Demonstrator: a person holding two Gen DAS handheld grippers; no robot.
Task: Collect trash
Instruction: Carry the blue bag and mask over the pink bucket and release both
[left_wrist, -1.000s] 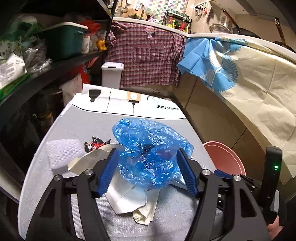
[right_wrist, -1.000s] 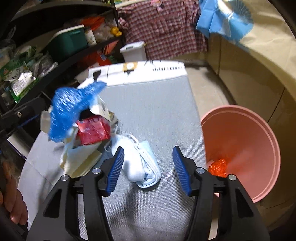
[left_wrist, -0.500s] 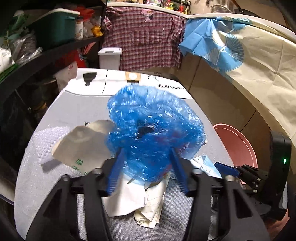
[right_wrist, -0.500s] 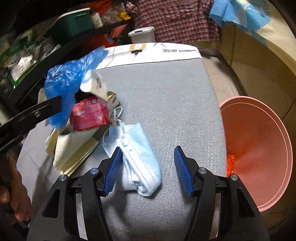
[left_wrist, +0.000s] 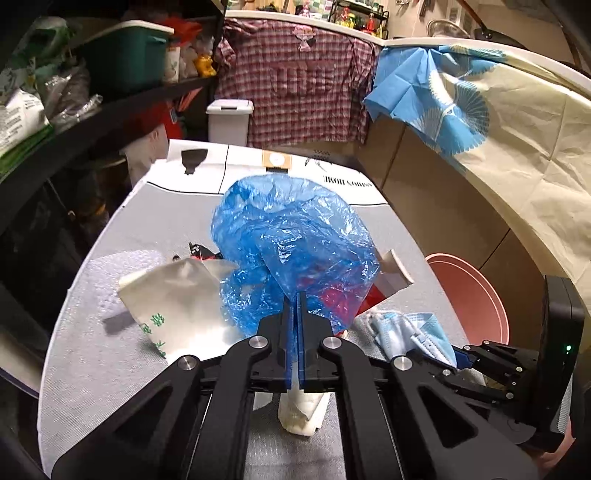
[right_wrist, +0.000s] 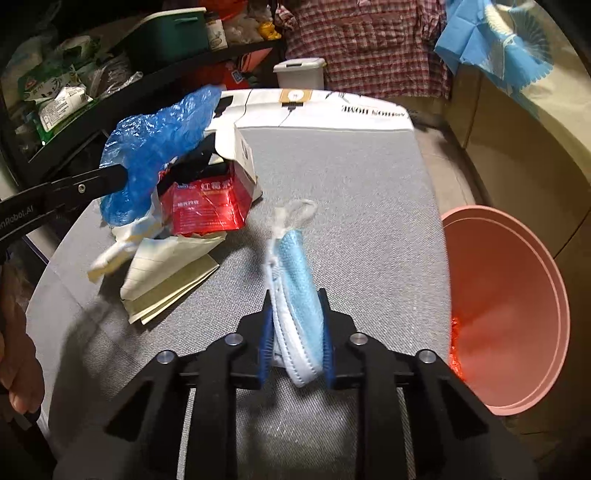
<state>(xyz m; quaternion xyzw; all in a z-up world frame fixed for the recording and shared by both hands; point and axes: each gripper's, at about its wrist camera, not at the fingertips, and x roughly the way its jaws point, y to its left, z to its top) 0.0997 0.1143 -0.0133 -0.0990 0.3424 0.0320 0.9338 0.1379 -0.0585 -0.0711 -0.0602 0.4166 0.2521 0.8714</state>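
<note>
The left gripper has just been closing, and its jaws now stand shut on a fold of the blue plastic bag, which billows up toward twelve o'clock in the left wrist view, lifted clear of the grey tabletop. The right gripper has likewise just been closing; its jaws are narrow and pinch the folded face mask, whose ear loop trails out toward twelve o'clock on the cloth. A second ago both pairs of jaws stood wide around these things, so two pieces of trash have gone from merely framed to gripped.

Further out, in the right wrist view, a red packet and a small white carton lie at about ten o'clock from the mask, with folded cream paper just in front of them. The pink bin stands off the tabletop's edge at three o'clock, something orange already in its bottom.

Both grips look ready for carrying to the bin; the mask is nearer it. The thin bag may snag the neighbouring scraps as it rises.
</note>
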